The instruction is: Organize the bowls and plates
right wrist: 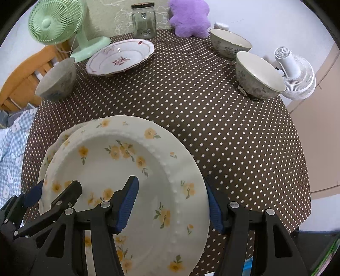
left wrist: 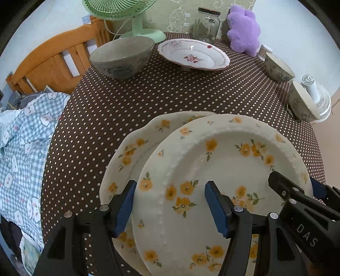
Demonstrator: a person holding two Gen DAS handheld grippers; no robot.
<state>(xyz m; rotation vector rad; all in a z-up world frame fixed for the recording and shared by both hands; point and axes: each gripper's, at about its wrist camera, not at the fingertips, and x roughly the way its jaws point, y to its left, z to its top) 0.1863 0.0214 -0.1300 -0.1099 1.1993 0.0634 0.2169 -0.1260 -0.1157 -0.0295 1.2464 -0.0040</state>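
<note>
Two plates with yellow flowers sit at the near edge of the brown polka-dot table [right wrist: 233, 131]. The top plate [left wrist: 223, 169] lies shifted to one side over the lower plate [left wrist: 129, 148], so a crescent of the lower rim shows past it.

Both grippers are on the top plate, one at each side. The left gripper [left wrist: 170, 203] has one blue pad outside the plate's left rim and the other over its inner face; the right gripper [right wrist: 172, 203] straddles the right rim the same way. Each pair of jaws stands partly apart with the rim between them — whether the pads actually press on the china, or whether the plate is lifted off the one below, I cannot tell.

A third plate, white with a pink flower pattern [right wrist: 121, 57], rests at the far side. Bowls number three: a grey bowl [left wrist: 122, 56] at the far left, and two floral bowls at the right edge — the farther one [right wrist: 230, 42] and the nearer one [right wrist: 259, 74].

At the back stand one green fan [right wrist: 57, 23], one glass jar [right wrist: 144, 20] with a dark lid and one purple plush toy [right wrist: 189, 17]. A white fan [right wrist: 297, 74] is beyond the table's right edge, and a wooden chair [left wrist: 57, 61] beyond its left.
</note>
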